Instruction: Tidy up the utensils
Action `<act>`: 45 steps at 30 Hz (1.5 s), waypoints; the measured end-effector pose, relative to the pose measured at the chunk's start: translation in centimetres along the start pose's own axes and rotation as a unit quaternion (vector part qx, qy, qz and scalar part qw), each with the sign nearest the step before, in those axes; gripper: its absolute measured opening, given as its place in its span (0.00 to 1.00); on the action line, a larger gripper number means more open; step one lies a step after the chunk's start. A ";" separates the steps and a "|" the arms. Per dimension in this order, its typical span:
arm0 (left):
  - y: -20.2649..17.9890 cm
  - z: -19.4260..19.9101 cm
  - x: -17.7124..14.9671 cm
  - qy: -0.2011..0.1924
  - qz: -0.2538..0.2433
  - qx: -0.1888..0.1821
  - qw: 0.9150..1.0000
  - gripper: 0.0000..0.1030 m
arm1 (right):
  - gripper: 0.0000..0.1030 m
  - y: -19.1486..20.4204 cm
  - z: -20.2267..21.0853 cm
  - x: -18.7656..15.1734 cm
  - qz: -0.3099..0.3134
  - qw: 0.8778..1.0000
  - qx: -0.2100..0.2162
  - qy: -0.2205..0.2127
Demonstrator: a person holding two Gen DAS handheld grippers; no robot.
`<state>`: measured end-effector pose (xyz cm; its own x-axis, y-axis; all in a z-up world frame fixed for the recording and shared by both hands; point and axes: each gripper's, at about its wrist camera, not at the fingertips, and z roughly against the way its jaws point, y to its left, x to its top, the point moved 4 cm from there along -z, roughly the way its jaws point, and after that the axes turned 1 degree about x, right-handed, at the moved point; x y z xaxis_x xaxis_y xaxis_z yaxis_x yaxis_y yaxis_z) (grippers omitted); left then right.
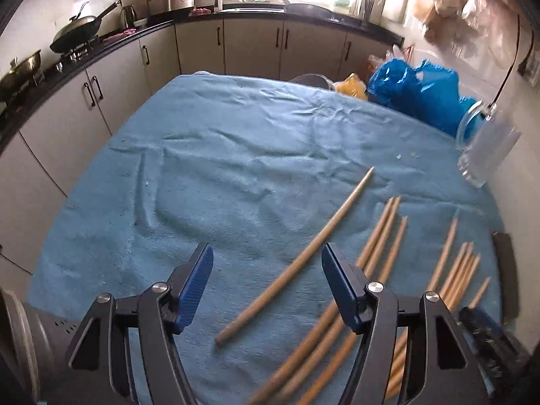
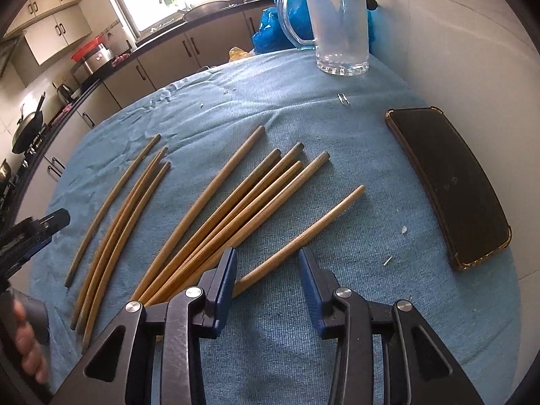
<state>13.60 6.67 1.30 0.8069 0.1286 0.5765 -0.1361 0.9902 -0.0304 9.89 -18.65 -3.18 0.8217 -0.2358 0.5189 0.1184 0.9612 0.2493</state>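
Observation:
Several wooden chopsticks lie on a blue towel (image 1: 236,155). In the left wrist view one chopstick (image 1: 297,256) lies apart, slanting between the open fingers of my left gripper (image 1: 266,283), which hovers above it. A group of three (image 1: 378,253) lies to its right. In the right wrist view my right gripper (image 2: 266,287) is open and empty above the near end of the rightmost chopstick (image 2: 303,236). A bundle of several chopsticks (image 2: 236,212) lies left of it, and three more (image 2: 118,222) farther left. An empty glass mug (image 2: 337,23) stands upright at the back; the left wrist view (image 1: 486,145) shows it too.
A black phone (image 2: 449,182) in a case lies at the towel's right side. A blue plastic bag (image 1: 418,91) sits at the table's far edge next to the white tiled wall (image 2: 455,50). Kitchen cabinets (image 1: 236,47) and a stove with pans (image 1: 74,33) stand beyond.

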 end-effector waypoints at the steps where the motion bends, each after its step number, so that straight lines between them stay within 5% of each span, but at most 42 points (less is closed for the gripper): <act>1: -0.2 -0.5 -0.2 0.010 -0.010 0.000 1.000 0.64 | 0.40 -0.1 0.0 0.0 -0.001 1.000 0.002 0.000; 6: -0.6 -2.0 -1.0 0.031 -0.039 0.032 0.998 0.63 | 0.40 -0.2 0.1 -0.1 -0.001 1.000 0.007 -0.001; 8: -0.7 -2.6 -1.7 0.049 -0.047 0.034 0.997 0.51 | 0.40 -0.2 0.2 -0.1 -0.001 1.000 0.009 -0.002; 10: -0.9 -2.5 -1.7 0.054 -0.044 0.016 0.997 0.20 | 0.40 -0.2 0.2 -0.2 0.000 1.000 0.010 -0.002; 14: -1.3 -2.2 -2.0 0.080 -0.036 0.007 0.996 0.07 | 0.39 0.3 0.0 0.0 0.021 1.000 -0.008 0.005; 18: -0.3 -1.6 -2.8 0.115 0.011 -0.033 0.993 0.06 | 0.26 1.1 -0.5 0.2 0.059 0.998 -0.037 0.011; 25: 0.7 0.5 -6.1 0.141 0.057 -0.076 0.985 0.06 | 0.11 -0.2 0.1 -0.4 0.044 0.998 0.000 0.033; 38: 3.7 8.7 -18.0 0.153 -0.006 -0.128 0.980 0.07 | 0.10 -2.4 5.8 -8.6 0.067 0.993 0.046 0.084; 45: 4.5 11.8 -19.2 0.147 -0.029 -0.154 0.977 0.08 | 0.13 -3.2 8.0 -11.5 0.086 0.990 0.033 0.105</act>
<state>-9.27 8.02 -0.32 0.9447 0.0371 0.3257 0.0570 0.9599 -0.2746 -4.41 -20.13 -3.44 0.9249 -0.0287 0.3790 -0.0634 0.9715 0.2283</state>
